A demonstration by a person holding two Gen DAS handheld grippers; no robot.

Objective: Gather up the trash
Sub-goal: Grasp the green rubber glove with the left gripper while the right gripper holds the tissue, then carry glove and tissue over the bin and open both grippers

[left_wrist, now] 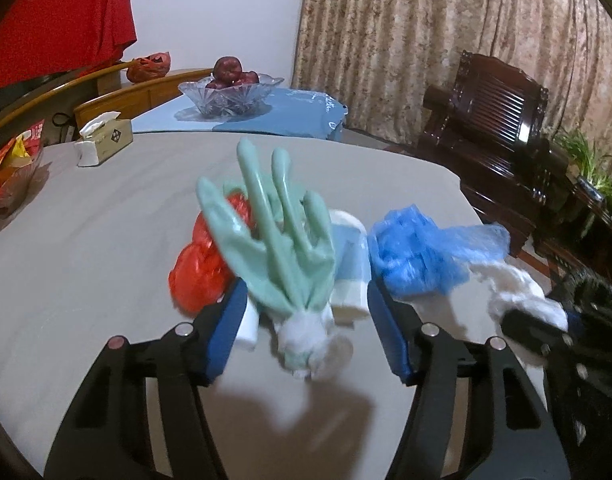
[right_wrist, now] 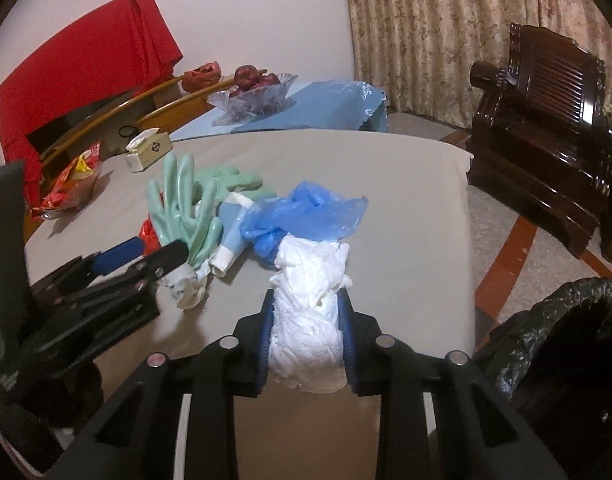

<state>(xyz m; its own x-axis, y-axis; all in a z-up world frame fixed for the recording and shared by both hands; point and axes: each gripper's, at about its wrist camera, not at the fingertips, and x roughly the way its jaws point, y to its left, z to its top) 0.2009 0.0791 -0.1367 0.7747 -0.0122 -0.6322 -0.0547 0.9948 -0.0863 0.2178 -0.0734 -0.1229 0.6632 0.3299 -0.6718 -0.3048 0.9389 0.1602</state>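
White crumpled tissue [right_wrist: 306, 320] sits clamped in my right gripper [right_wrist: 306, 336], lifted off the grey table [right_wrist: 406, 208] toward the black-lined bin [right_wrist: 566, 332] beside it. My left gripper [left_wrist: 301, 320] straddles the green glove's [left_wrist: 273, 240] cuff, jaws apart and not gripping.

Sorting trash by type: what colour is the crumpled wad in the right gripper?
White; the wad shows best in the right wrist view.
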